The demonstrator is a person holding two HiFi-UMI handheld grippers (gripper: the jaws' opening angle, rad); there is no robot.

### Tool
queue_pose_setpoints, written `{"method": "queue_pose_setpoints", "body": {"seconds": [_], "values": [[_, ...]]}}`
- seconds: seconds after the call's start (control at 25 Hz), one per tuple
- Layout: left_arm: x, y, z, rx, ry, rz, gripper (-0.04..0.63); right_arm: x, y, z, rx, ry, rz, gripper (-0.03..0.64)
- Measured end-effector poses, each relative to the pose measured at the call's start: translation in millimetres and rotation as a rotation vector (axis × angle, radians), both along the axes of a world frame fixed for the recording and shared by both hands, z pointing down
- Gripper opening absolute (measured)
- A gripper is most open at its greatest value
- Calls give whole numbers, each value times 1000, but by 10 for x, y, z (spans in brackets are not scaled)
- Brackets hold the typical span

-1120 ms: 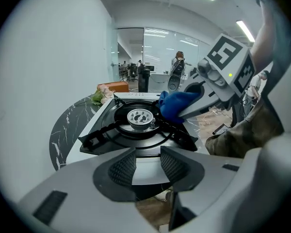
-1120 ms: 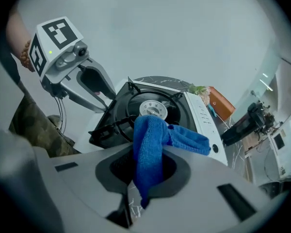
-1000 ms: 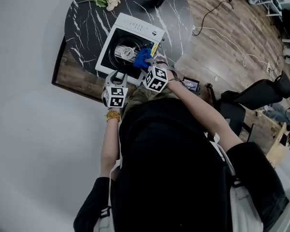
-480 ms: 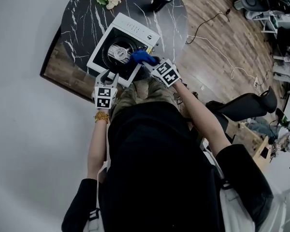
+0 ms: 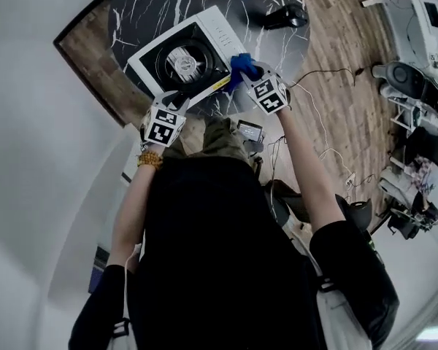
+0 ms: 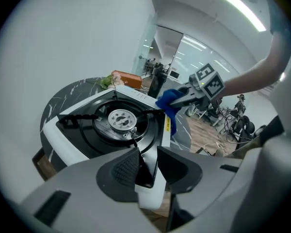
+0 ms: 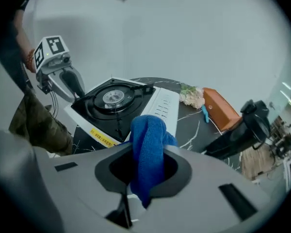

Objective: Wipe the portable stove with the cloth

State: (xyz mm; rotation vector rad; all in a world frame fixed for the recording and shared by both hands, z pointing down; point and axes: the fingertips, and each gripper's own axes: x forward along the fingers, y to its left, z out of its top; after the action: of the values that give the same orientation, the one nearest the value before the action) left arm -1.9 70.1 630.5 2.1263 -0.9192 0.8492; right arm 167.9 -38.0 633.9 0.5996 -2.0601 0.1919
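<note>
The portable stove (image 5: 204, 29), white with a black top and a round burner, lies on the round marble table (image 5: 142, 6). My left gripper (image 5: 174, 102) is at the stove's near corner. In the left gripper view its jaws have just been closing, and its pads (image 6: 128, 166) press the stove (image 6: 87, 140) rim between them. My right gripper (image 5: 252, 75) is shut on a blue cloth (image 5: 241, 65) at the stove's right edge. In the right gripper view the cloth (image 7: 148, 140) bunches up between the jaws, with the stove (image 7: 162, 106) beyond it.
Flowers (image 7: 191, 97), an orange box (image 7: 220, 108) and a black object (image 7: 245, 127) lie on the table past the stove. Cables (image 5: 321, 108) run over the wood floor at the right. A white wall stands to the left.
The right gripper carried the cloth from beside the burner to the stove's right edge. The left gripper rolled and moved onto the stove's near corner. The head view swung round.
</note>
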Motion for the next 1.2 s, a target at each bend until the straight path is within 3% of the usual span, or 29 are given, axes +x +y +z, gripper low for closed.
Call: {"method": "queue_pose_setpoints", "body": {"seconds": [0.12,0.28,0.48,0.72,0.96,1.2], "values": [[15,-17,70,-65,-70,-61,117,-41,-27,12,18,13,-77,40],[-50,-53,111,-30,-238,-102,47,-78,-47,13,2,-3,-131,40],[-78,-45,117,-45,-306,-157,40,-146,-115,35,-35,-4,-236,40],[-78,-58,119,-108,-335,-153,40,-482,-466,2,21,-57,-305,40],[-57,-66,127,-128,-342,-169,40,-1077,-1017,15,61,-75,-314,40],[-74,-65,128,-127,-329,-188,40,-1542,-1559,22,43,-88,-292,40]]}}
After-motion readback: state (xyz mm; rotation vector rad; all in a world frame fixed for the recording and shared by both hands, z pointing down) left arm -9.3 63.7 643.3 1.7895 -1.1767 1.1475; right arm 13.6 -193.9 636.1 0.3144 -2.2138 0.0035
